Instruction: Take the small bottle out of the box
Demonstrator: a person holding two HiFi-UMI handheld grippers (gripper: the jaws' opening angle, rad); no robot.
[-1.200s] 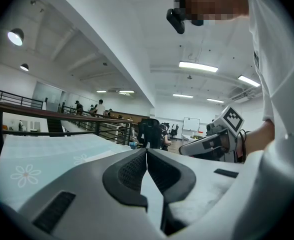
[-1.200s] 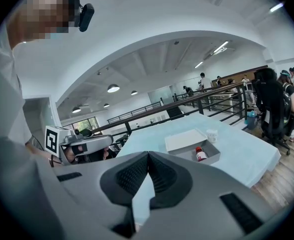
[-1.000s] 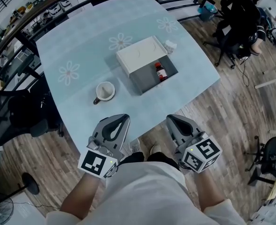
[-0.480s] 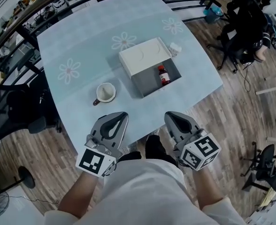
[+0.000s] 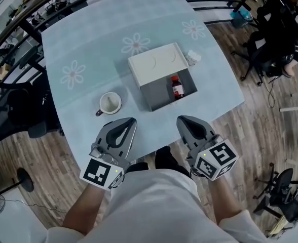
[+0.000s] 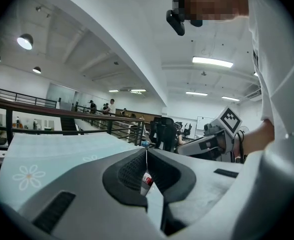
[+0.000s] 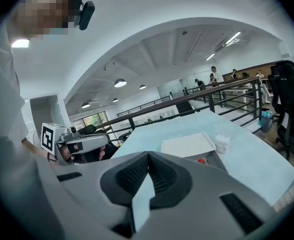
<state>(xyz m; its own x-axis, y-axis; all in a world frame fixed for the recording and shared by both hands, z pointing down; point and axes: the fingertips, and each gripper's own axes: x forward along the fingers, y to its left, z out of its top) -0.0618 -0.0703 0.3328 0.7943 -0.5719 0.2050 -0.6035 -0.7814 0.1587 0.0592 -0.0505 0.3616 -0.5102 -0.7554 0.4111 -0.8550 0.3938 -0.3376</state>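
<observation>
Table [image 5: 88, 44]: pale blue cloth with daisy prints; it bears everything the task concerns.
Box [image 5: 161, 97]: a grey tray near the middle of the table. Its white lid [image 5: 156, 65] covers the far half, so the near half is exposed from above.
Small bottle [image 5: 177, 86]: lies on its side in the uncovered part of the box, against the right wall, with its red cap toward the lid. It has not been taken out.
Left gripper [image 5: 124, 125]: jaws pressed together with nothing between them. It hangs over the near table edge and points toward the box.
Right gripper [image 5: 186, 123]: jaws likewise closed on nothing. It is level with the left gripper and the nearer of the two to the bottle.
Mug [image 5: 109, 103]: stands left of the box and well apart from it; no part of the task.
White container [image 5: 193, 57]: sits just beside the far right corner of the box, outside it.
Stage, as judged: approach only, since neither gripper touches the box or the bottle.
Requirement, as judged: the right gripper's jaws must part before they reach into the tray. The bottle's nearness to the wall leaves little room for one finger.
</observation>
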